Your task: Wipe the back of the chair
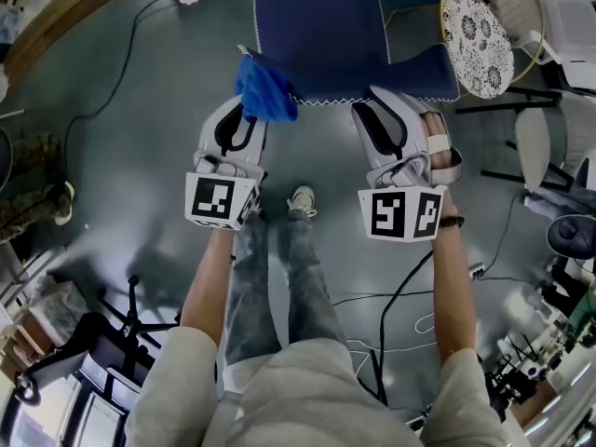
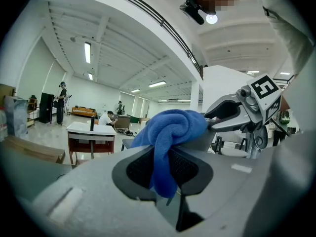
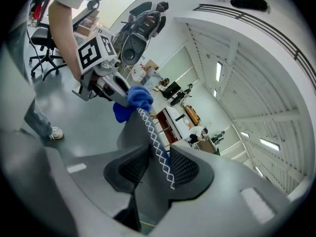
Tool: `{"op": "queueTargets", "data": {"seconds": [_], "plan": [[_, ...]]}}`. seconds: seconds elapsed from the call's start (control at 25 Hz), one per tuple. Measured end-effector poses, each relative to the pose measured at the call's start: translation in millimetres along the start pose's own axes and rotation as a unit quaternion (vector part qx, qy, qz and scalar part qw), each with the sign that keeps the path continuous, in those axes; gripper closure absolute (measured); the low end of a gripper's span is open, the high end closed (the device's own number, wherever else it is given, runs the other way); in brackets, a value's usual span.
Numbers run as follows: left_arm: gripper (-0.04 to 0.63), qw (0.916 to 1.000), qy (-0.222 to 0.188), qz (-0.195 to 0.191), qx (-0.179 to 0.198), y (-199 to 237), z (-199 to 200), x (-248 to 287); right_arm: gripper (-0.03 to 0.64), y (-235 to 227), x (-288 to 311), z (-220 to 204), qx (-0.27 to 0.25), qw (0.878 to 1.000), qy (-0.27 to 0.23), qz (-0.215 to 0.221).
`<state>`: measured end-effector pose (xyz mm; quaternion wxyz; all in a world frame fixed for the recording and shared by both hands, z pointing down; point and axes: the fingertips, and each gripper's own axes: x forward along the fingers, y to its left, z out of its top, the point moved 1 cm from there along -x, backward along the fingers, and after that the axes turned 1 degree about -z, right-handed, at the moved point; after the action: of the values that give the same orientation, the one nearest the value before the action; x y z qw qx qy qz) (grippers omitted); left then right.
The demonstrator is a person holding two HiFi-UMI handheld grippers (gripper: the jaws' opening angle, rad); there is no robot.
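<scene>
A dark blue chair (image 1: 321, 31) with white zigzag stitching stands in front of me, its back's top edge (image 1: 372, 98) nearest. My left gripper (image 1: 244, 110) is shut on a bunched blue cloth (image 1: 265, 89), which rests against the left end of the back's top edge. In the left gripper view the cloth (image 2: 170, 132) bulges out from between the jaws. My right gripper (image 1: 384, 101) is shut on the chair back's stitched edge (image 3: 158, 147) near its right end. The right gripper view also shows the left gripper (image 3: 106, 85) with the cloth (image 3: 133, 102).
Grey floor with black cables (image 1: 121, 63) and a white cable (image 1: 424, 324). A round wicker chair with a patterned cushion (image 1: 477, 31) stands at the right. An office chair base (image 1: 130, 319) is at lower left. My legs and a shoe (image 1: 302, 200) are below the grippers.
</scene>
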<state>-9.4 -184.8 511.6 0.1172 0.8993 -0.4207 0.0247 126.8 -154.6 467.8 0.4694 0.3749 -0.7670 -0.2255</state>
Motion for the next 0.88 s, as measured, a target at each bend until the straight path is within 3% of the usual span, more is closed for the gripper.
{"op": "queueTargets", "data": {"seconds": [0.88], "plan": [[0.52, 0.9979, 0.006, 0.013, -0.064, 35.0, -40.6, 21.9, 0.494, -1.9, -0.1, -1.7, -0.001, 1.0, -0.004, 0.002]]}}
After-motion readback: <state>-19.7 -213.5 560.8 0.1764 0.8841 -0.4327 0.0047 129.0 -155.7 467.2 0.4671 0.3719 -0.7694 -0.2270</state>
